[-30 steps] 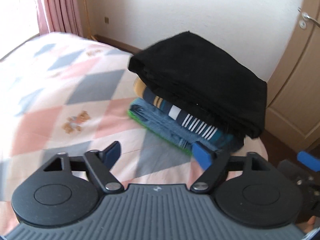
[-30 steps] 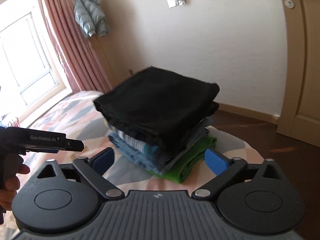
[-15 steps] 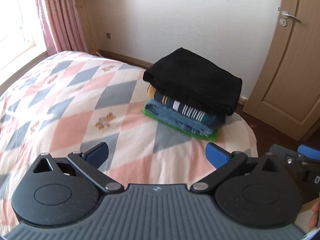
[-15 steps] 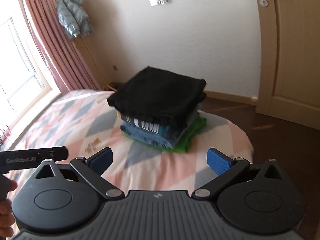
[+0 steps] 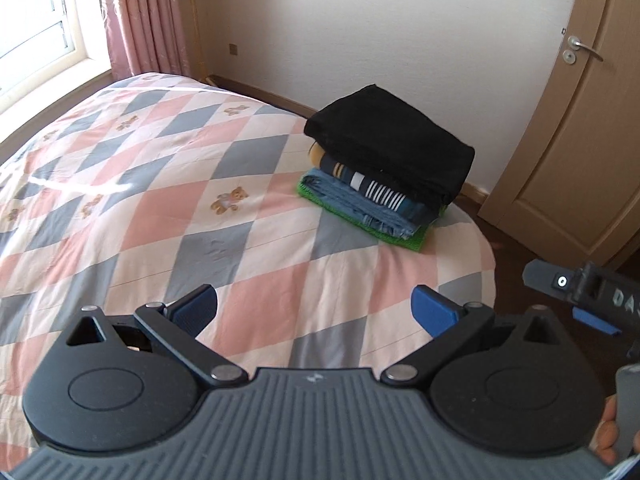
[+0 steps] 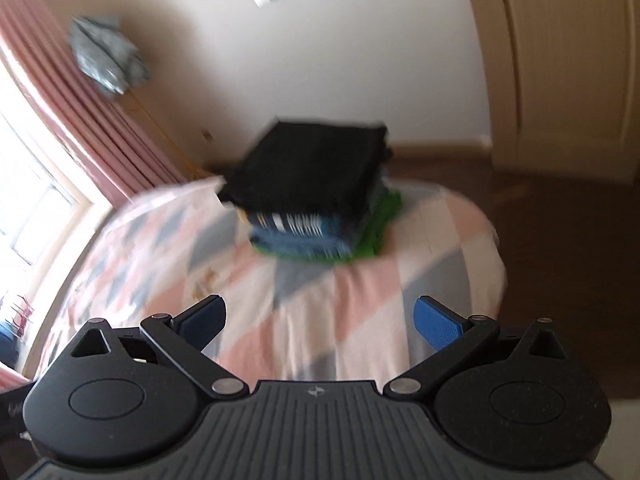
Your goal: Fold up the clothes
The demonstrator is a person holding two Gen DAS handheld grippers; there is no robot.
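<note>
- Now the left gripper has its jaws spread wide apart with nothing between them, blue pads facing each other over the quilt
- Likewise the right gripper stands with jaws wide apart and empty; its view is smeared with motion blur
- Under both grippers lies the bedspread, a diamond patchwork of pink, grey and cream with small teddy-bear prints
- Well ahead of both sets of fingers, near the far right corner of the bed, sits the stack of folded clothes, touched by neither gripper
- On top of the stack is a black folded garment; beneath it a dark blue piece with white and yellow stripes, then a blue denim-like piece, and at the bottom a bright green one showing along the edges
- From the right wrist view the same stack appears straight ahead, black layer uppermost, green edge at its right
- At the right edge of the left wrist view, part of the other gripper's black body and some fingers of the person's hand show
- Beyond the bed: a cream wall, pink curtains beside a bright window, and a wooden door with a metal handle
- A pale grey-blue jacket hangs by the curtains in the right wrist view
</note>
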